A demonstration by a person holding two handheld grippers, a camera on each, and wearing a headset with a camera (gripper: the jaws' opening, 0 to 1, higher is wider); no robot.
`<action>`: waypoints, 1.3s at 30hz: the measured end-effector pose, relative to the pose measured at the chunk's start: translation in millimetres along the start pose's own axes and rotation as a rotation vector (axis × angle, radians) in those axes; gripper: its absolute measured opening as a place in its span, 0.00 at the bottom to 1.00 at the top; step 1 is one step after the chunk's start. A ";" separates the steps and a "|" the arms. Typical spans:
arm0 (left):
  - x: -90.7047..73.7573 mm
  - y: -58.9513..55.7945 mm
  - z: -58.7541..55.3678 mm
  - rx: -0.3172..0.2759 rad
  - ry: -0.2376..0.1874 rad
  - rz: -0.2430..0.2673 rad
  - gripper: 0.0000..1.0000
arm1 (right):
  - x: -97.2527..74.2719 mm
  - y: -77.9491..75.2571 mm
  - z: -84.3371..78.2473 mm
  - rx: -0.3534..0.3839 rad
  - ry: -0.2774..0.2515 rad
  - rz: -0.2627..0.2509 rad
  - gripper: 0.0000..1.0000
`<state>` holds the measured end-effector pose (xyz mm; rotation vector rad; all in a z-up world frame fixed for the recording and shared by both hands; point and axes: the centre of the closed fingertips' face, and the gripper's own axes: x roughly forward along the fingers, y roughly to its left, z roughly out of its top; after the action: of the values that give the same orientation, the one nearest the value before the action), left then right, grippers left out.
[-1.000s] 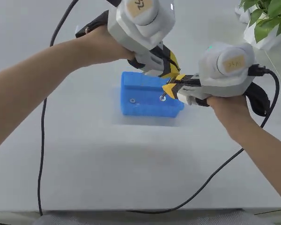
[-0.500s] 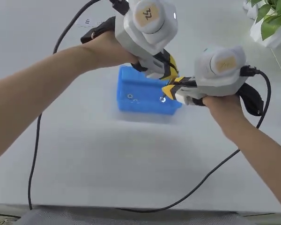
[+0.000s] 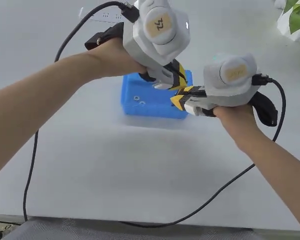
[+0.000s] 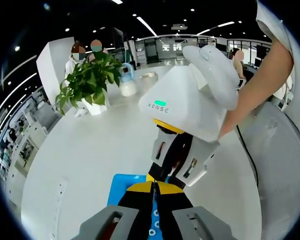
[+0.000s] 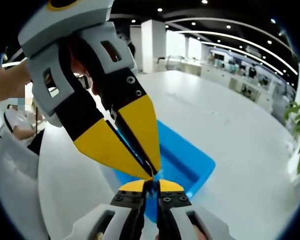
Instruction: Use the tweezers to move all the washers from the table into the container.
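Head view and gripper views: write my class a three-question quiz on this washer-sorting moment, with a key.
1. True or false: washers lie inside the blue container.
2. The tips of the left gripper and right gripper are: A) far apart; B) almost meeting above the container; C) pointing away from each other.
3. Fill in: in the left gripper view, a potted ____ stands beyond the grippers.
Key: 1 true; 2 B; 3 plant.

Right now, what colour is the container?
The container is plain blue, which shows best in the head view.
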<state>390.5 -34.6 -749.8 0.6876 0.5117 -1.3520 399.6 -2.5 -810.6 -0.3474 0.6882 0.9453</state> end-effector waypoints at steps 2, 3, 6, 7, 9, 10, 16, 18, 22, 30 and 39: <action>-0.7 0.4 -0.1 0.003 0.001 0.005 0.00 | -1.0 -0.3 0.3 0.002 -0.009 0.001 0.03; -1.0 -0.1 -0.4 0.000 0.003 0.001 0.00 | -1.0 0.3 0.1 0.012 -0.011 0.008 0.03; -1.0 -0.5 -0.3 -0.004 0.006 0.006 0.00 | -1.3 0.6 0.3 0.012 -0.017 0.009 0.03; -1.1 -0.9 -0.1 -0.004 0.007 0.006 0.00 | -1.4 0.8 0.2 0.011 -0.018 0.010 0.03; -0.9 -2.7 0.4 0.003 0.011 0.006 0.00 | -1.9 1.2 -0.1 0.013 -0.018 0.011 0.04; -0.9 -3.4 0.7 0.005 0.012 0.006 0.00 | -2.3 1.5 -0.2 0.014 -0.017 0.011 0.04; -11.7 -6.8 6.8 0.036 0.013 0.024 0.00 | -11.6 5.3 9.5 0.024 -0.042 -0.009 0.05; -19.5 -7.4 10.4 0.036 0.006 0.034 0.00 | -16.2 7.3 16.4 0.031 -0.061 -0.011 0.06; -34.6 -13.4 19.0 0.074 0.000 0.056 0.00 | -25.7 14.1 27.0 0.050 -0.106 -0.008 0.07; -62.0 -25.2 39.5 0.149 -0.013 0.057 0.00 | -49.1 29.8 49.5 0.045 -0.179 -0.035 0.08; -83.4 -40.3 52.7 0.193 -0.057 0.009 0.00 | -67.7 49.5 61.0 0.031 -0.223 -0.060 0.11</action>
<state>334.6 -16.3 -661.0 0.8057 0.3347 -1.4205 355.0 16.5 -719.0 -0.2295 0.4851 0.8992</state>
